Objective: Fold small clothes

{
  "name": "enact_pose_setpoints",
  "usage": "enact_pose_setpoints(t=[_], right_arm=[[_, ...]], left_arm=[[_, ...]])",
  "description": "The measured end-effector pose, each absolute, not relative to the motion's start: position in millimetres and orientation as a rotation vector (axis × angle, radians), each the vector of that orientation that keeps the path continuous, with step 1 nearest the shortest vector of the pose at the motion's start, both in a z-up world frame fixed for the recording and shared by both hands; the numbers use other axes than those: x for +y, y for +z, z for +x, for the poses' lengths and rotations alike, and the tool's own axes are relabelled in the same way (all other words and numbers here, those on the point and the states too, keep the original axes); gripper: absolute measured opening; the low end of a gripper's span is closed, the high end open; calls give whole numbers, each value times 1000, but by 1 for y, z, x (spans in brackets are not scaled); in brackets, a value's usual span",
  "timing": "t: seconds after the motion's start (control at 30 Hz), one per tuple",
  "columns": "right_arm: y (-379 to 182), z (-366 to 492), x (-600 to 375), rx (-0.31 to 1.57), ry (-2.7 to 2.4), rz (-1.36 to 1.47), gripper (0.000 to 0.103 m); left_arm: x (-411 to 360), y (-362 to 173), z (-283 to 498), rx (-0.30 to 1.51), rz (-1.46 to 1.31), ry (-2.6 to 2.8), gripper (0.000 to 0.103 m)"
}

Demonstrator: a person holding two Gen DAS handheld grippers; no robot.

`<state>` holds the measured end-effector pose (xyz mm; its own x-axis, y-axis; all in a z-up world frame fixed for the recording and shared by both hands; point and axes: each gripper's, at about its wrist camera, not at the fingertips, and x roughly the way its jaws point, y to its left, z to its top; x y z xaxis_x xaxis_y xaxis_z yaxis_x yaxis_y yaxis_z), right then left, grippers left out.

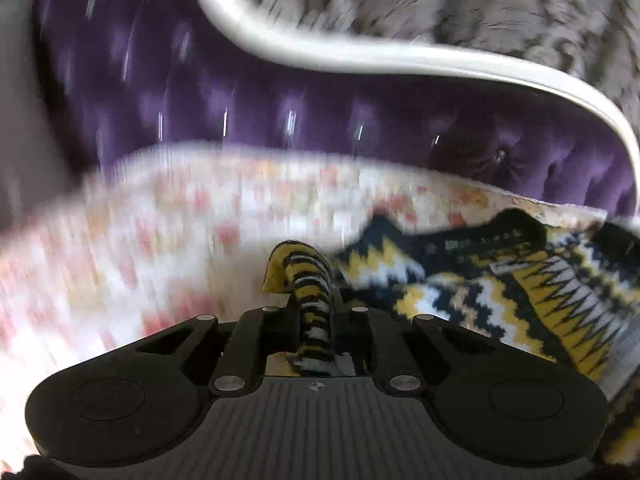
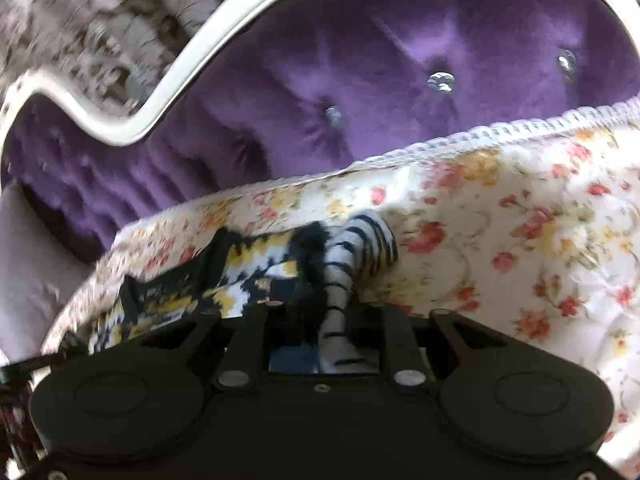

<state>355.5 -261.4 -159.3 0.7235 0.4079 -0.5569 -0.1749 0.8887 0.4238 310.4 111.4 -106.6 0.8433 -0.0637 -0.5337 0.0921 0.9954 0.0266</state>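
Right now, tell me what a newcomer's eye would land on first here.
The knit garment, zigzagged in yellow, black and white, lies on the floral cover, and both grippers are pinched shut on bunched ends of it: the left gripper and the right gripper. Behind stands a purple tufted headboard with a curving white frame.

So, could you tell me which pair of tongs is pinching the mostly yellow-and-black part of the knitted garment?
The left tongs: the bunched knit between them is yellow with black stripes, whereas the right tongs pinch a white, black-striped part of the patterned knitted garment.
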Motion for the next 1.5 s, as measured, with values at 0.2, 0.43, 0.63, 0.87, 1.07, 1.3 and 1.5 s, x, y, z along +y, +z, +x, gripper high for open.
enact_pose_setpoints(t=[0.2,0.43,0.63,0.87,1.07,1.3,1.5], right_arm=[[-129,346,-257,532,244,215,26],[-169,357,-266,647,134,219,71],[-161,335,-305,670,44,352,82],[-103,253,-330,550,104,441,91],[-68,170,-313,501,184,417,93],[-73,92,-273,548,266,365,99],[-107,46,-242,650,283,296,99]], left_arm=[[90,-100,325,480,174,-56,11],[113,-130,334,668,114,8,47],[154,-114,321,740,-68,54,54],[143,-70,234,655,-68,-5,55],[111,-45,149,587,-60,-77,59],[83,-50,68,581,-51,-111,61],[70,-72,25,631,-56,-123,69]])
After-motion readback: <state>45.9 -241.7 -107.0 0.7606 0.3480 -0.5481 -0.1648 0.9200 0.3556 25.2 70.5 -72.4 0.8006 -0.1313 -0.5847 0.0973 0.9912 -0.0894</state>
